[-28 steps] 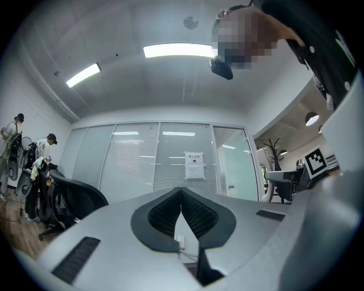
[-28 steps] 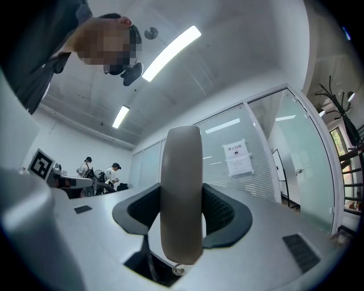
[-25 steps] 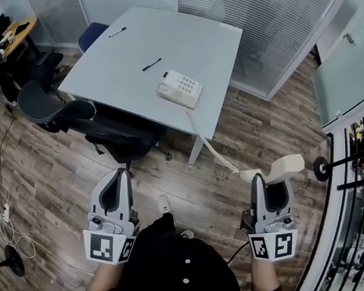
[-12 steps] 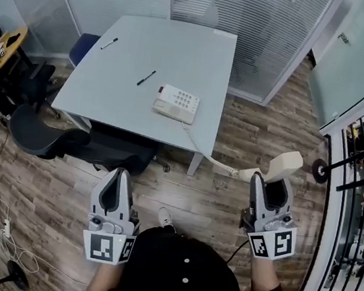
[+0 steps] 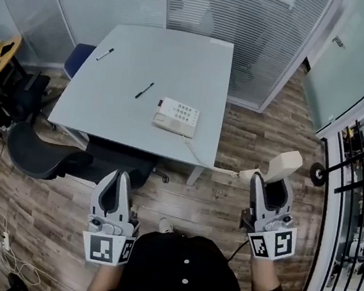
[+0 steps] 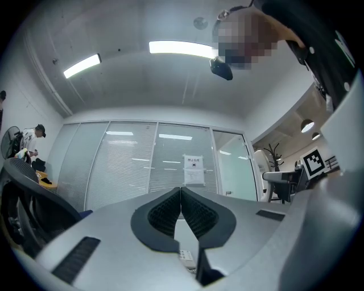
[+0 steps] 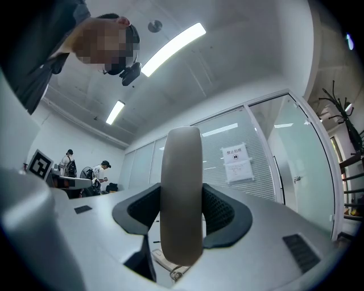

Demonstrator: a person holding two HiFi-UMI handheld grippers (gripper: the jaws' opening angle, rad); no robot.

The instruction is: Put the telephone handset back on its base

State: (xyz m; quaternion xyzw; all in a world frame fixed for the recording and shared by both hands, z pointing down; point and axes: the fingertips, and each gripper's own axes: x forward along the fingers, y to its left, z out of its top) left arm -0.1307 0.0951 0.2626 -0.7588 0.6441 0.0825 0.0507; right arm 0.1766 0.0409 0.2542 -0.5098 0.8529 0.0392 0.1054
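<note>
In right tongs point(image 5: 271, 184): cream handset point(image 5: 284, 166) clamped upright, coiled cord point(image 5: 225, 172) trailing; left tongs point(image 5: 120, 175) closed, empty

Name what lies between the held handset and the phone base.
Only the coiled cord, running from base off the table edge over wooden floor to handset; head view shows it.

Head view steeply down; gripper views low, slightly upward; all share blinds partition point(image 5: 251, 24).
</note>
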